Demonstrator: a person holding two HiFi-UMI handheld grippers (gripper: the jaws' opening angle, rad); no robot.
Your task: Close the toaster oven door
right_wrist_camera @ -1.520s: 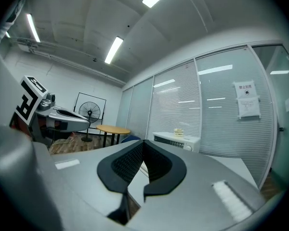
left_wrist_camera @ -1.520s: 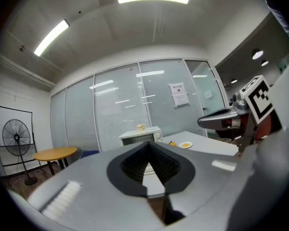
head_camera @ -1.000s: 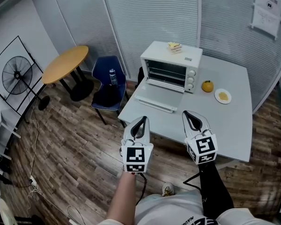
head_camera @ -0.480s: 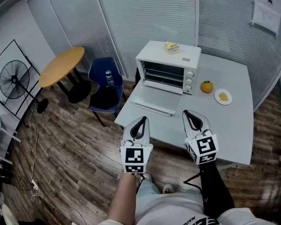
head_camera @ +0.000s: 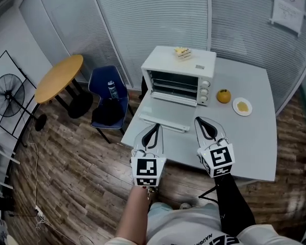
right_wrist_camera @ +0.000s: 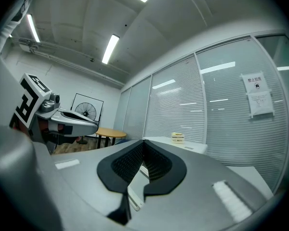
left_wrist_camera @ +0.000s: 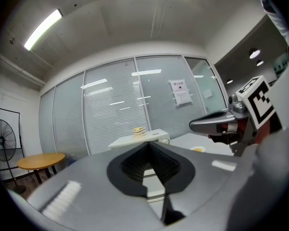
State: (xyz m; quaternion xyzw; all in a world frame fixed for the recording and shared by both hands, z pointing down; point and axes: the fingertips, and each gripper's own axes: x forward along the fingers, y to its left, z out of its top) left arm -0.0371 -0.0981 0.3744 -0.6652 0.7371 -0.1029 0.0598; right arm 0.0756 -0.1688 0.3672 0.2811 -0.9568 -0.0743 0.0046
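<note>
Two tables fill most of the head view: a grey table (head_camera: 255, 137) set against a blind-covered glass wall (head_camera: 153, 19), and off to its left a round wooden table (head_camera: 58, 78), with a blue chair (head_camera: 103, 86) between them. At the grey table's far left corner stands the white toaster oven (head_camera: 196, 65), its mouth facing the person. Its door (head_camera: 166, 108) is dropped fully open and lies about level, reaching toward the table's near edge, with the bar handle (head_camera: 171, 125) along the lip nearest the person. A slice of cake (head_camera: 182, 51) rests on the oven's roof. An orange (head_camera: 224, 96) and a small plate (head_camera: 242, 106) sit just to the oven's right.

Both tools are held up at the near side of the door, and no view shows either touching it. The left gripper (head_camera: 154, 126) has its jaws brought together at the tips with nothing between them. The right gripper (head_camera: 199, 120) reads the same in its own view, closed and empty.

The door is probably rigid metal and glass, hinged at the oven's base, light to swing and perhaps sprung near the end. A grasp seems unnecessary, since closed tips slipped under the handle's middle should lift it evenly. The oven looks light enough to slide on the smooth tabletop, so the push should go upward first, then gently inward.
</note>
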